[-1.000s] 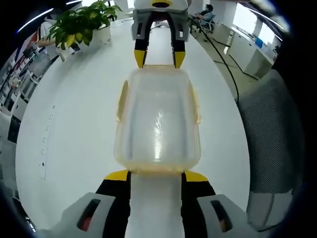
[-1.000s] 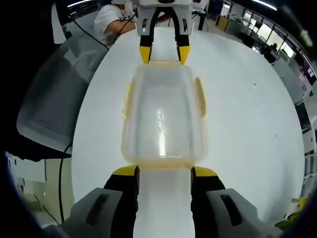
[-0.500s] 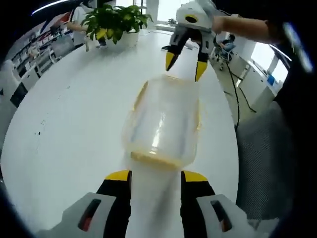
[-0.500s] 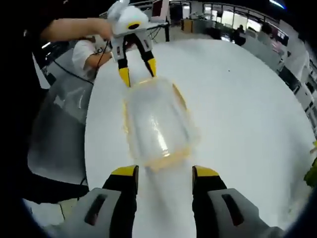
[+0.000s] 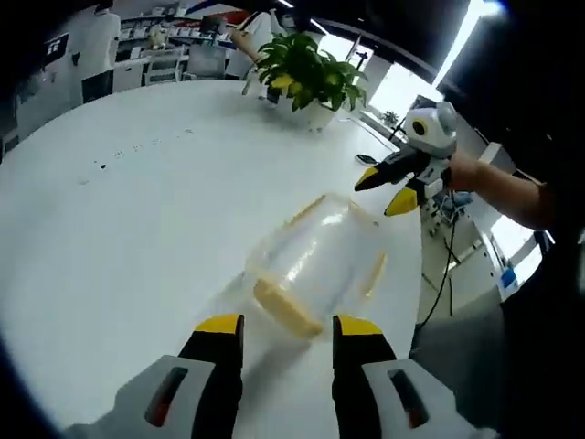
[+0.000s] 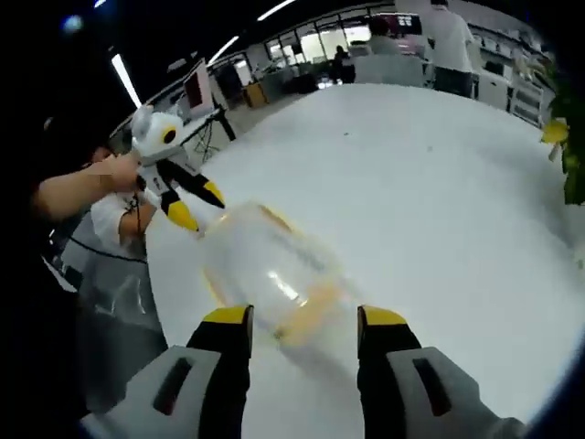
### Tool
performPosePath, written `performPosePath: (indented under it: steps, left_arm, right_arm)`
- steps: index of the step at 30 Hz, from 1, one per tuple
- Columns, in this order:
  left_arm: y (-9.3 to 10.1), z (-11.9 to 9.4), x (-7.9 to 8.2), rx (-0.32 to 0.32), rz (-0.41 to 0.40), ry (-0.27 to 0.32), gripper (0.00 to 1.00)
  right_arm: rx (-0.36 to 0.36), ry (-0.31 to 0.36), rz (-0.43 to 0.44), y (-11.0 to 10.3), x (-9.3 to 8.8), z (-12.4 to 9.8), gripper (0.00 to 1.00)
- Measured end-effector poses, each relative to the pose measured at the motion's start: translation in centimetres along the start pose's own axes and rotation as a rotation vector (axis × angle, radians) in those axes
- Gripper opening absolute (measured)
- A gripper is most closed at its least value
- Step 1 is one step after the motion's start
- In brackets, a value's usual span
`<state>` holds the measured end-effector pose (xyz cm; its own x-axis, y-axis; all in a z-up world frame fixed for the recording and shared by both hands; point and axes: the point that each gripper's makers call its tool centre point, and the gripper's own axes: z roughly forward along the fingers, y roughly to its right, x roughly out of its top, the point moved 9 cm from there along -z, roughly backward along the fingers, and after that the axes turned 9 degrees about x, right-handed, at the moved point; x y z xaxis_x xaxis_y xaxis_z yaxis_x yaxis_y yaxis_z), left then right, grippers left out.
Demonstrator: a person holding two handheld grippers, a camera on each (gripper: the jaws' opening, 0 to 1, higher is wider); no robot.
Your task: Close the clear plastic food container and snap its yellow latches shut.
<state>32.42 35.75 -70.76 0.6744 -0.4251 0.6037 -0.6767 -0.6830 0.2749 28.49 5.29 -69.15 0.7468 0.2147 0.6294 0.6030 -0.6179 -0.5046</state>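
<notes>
The clear plastic container (image 5: 320, 261) lies on the white table (image 5: 128, 229), with yellow latches (image 5: 373, 271) along its sides and a yellow strip at its near end. My left gripper (image 5: 288, 329) is open just short of that end, jaws apart with nothing between them. My right gripper (image 5: 384, 190), held by a hand, hovers open past the far end, clear of the box. In the right gripper view the container (image 6: 270, 270) looks blurred ahead of my right gripper (image 6: 306, 320), and the left gripper (image 6: 199, 206) hangs open at its far left corner.
A potted green plant (image 5: 306, 69) stands at the back of the table; its leaves (image 6: 569, 155) reach the right edge of the right gripper view. A grey mesh chair (image 6: 119, 315) sits off the table's edge. People stand in the office behind (image 6: 448, 37).
Both grippers have drawn back from the container's short ends and swung sideways, so both views rolled and shifted. The container lies on the table as before.
</notes>
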Motion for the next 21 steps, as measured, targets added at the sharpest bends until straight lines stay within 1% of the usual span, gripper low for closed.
performPosePath:
  steps: [1,2,3,4,6,7,8,9,10,11,12,13,16,18,19,20,21]
  left_arm:
    - [0.2,0.1,0.0,-0.005,-0.036,0.019,0.32]
    - [0.4,0.3,0.0,-0.015,-0.066,0.024,0.31]
    - [0.6,0.4,-0.2,-0.008,-0.106,0.023,0.28]
    - [0.7,0.4,-0.1,0.001,-0.111,0.043,0.25]
    - [1.1,0.7,-0.5,0.010,-0.130,0.041,0.22]
    - [1.3,0.8,-0.6,0.014,-0.128,0.035,0.22]
    - [1.5,1.0,-0.8,0.022,-0.123,0.030,0.22]
    - [1.7,1.4,-1.1,0.011,-0.122,0.013,0.18]
    - [2.0,1.5,-1.3,-0.008,-0.132,0.003,0.17]
    - [1.9,1.6,-1.3,0.015,-0.148,0.011,0.18]
    - [2.0,1.5,-1.3,0.016,-0.149,0.026,0.18]
    - [2.1,1.4,-1.3,0.019,-0.153,0.028,0.18]
    - [2.2,1.5,-1.4,0.036,-0.172,0.039,0.17]
    - [2.4,1.5,-1.4,0.047,-0.172,0.046,0.17]
    - [2.4,1.5,-1.4,0.052,-0.176,0.048,0.17]
    - [2.4,1.6,-1.2,0.056,-0.132,0.065,0.17]
    - [2.3,1.7,-1.1,0.058,-0.109,0.078,0.17]
  right_arm:
    - [-0.001,-0.003,0.006,-0.1,-0.3,0.1,0.39]
    - [-0.001,-0.009,-0.007,-0.1,-0.4,0.2,0.38]
    - [0.000,-0.010,-0.007,-0.3,-0.6,0.5,0.38]
    - [0.001,-0.011,-0.002,-0.4,-0.8,0.7,0.38]
    - [0.008,-0.011,0.011,-0.8,-1.1,1.2,0.37]
    - [0.008,-0.017,0.010,-0.9,-1.2,1.4,0.37]
    - [-0.002,-0.042,-0.002,-0.8,-1.5,1.7,0.36]
    - [-0.009,-0.061,-0.012,-0.8,-1.6,1.8,0.31]
    - [0.006,-0.114,-0.031,-0.7,-1.9,2.0,0.24]
    - [-0.013,-0.073,0.019,-0.8,-1.7,1.9,0.25]
    - [-0.001,-0.078,-0.005,-0.6,-1.6,1.9,0.25]
    - [0.001,-0.078,-0.007,-0.5,-1.7,1.9,0.25]
    - [0.019,-0.065,0.008,-0.1,-2.0,2.0,0.24]
    - [0.032,-0.067,0.009,0.0,-2.0,2.0,0.24]
    - [0.045,-0.073,0.024,0.1,-2.0,2.0,0.23]
    - [0.056,-0.082,0.041,0.0,-2.0,2.1,0.23]
    - [0.062,-0.079,0.051,0.1,-2.0,2.4,0.21]
